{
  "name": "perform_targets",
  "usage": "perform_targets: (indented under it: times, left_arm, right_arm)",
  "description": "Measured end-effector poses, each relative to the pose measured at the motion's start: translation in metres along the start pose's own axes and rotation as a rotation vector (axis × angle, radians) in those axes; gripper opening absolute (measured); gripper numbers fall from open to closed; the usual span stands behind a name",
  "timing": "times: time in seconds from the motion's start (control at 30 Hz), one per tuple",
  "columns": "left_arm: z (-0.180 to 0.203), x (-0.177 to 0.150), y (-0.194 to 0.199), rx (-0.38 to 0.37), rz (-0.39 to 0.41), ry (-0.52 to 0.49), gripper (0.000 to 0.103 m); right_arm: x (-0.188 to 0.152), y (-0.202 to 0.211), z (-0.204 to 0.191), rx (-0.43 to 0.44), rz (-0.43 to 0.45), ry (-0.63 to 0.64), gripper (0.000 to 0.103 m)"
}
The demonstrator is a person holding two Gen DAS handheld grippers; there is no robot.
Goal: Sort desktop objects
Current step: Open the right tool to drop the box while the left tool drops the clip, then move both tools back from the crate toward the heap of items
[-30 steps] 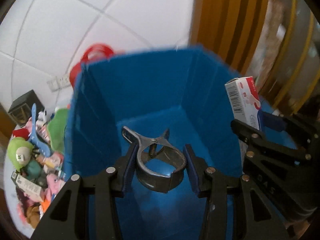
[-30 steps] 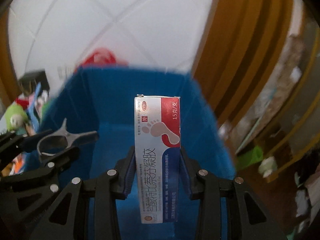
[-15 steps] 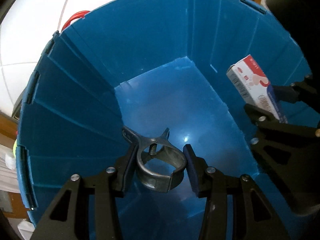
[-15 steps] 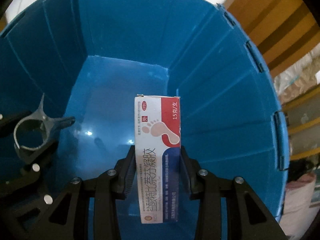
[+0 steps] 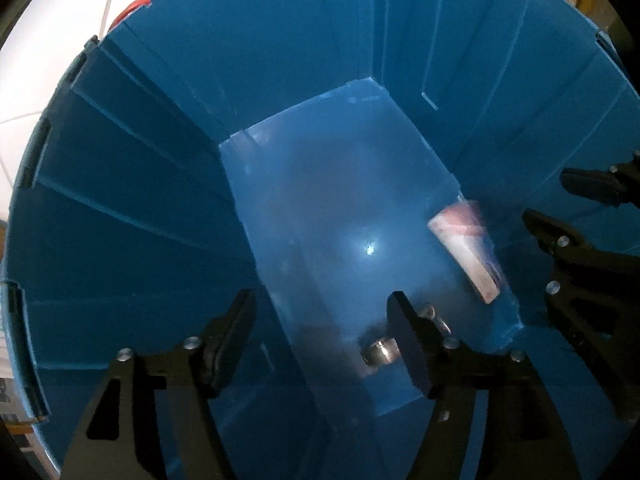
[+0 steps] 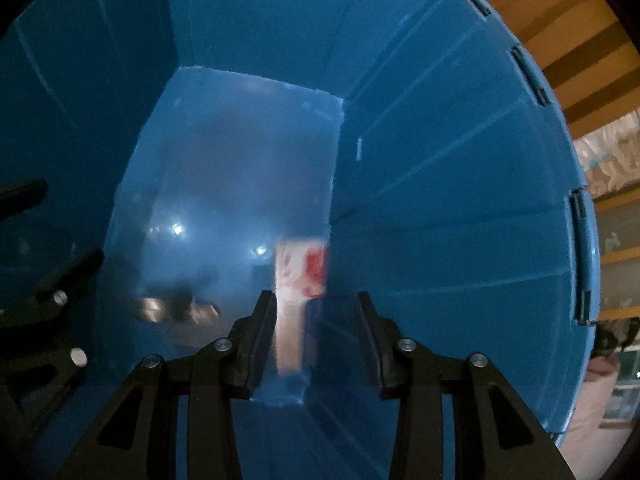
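Pointing down into the blue bin [image 5: 160, 208], the left gripper [image 5: 320, 332] has just opened, jaws empty; the metal clip [image 5: 380, 350] lies below its right finger. The right gripper [image 6: 316, 320] is open; the ointment box [image 6: 300, 280], blurred, lies lengthwise beyond it at the floor's right edge.

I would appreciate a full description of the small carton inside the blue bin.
The carton is a small, slim cardboard box, white with a red patch, its print too blurred to read. It sits deep in the blue bin, at the floor's edge beside a wall. It shows between the right tongs, which stand open and do not clamp it. Whether it rests on the floor is unclear.
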State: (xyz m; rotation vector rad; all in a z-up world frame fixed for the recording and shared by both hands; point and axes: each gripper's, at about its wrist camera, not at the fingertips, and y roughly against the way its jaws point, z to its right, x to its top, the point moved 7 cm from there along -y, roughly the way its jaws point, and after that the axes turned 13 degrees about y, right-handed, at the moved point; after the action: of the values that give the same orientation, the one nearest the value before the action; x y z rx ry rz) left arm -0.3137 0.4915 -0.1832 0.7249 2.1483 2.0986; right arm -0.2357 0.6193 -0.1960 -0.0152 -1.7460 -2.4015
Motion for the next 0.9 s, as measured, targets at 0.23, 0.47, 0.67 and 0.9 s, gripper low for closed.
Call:
perform_targets:
  times: [0.23,0.47,0.67,0.9]
  left_arm:
    - [-0.003,0.003,0.012,-0.036,0.036,0.02,0.067]
    - [-0.015,-0.001,0.068,-0.107,0.195,0.058,0.067]
    - [-0.048,-0.021,0.127,-0.189,0.349,0.099,0.068]
    - [-0.113,-0.047,0.2,-0.175,0.599,0.166,0.086]
  right_arm:
    - [0.004,0.011,0.002,0.005,0.046,-0.008,0.07]
    - [-0.005,0.053,0.003,-0.017,0.156,-0.021,0.093]
    - [-0.014,0.111,0.0,-0.016,0.307,-0.048,0.102]
    - [-0.025,0.18,-0.035,0.021,0.511,-0.045,0.103]
